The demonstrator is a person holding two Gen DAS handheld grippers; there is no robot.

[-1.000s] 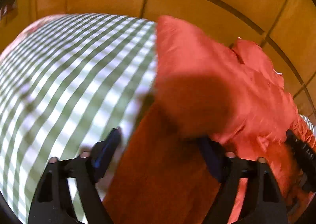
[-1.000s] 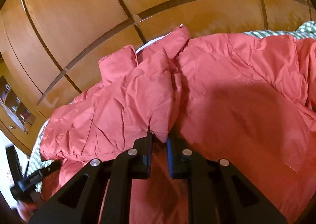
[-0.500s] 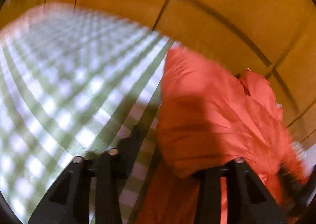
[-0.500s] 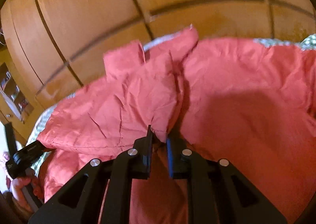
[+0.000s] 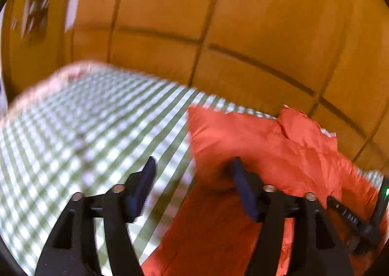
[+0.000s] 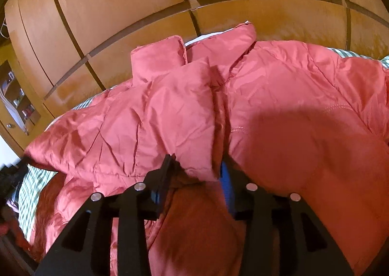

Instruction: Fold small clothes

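A red puffer jacket (image 6: pixel 279 105) lies spread on a green-and-white checked bed cover (image 5: pixel 73 134) in front of wooden panelled doors (image 6: pixel 121 8), with one front panel laid over its middle, so the folding looks only just started: sleeves and body are left to do. The left gripper (image 5: pixel 192 178) has just been opening, jaws wide apart with nothing between them, beside the jacket's edge. The right gripper (image 6: pixel 194 166) has just been opening too, the panel's hem loose between its parted jaws; the small print on the neighbouring gripper is probably too blurred to read.

Each tool, left tool (image 5: pixel 192 186) and right tool (image 6: pixel 195 173), has black plastic fingers with triangular cut-outs, round silver screws and dark blue pads.
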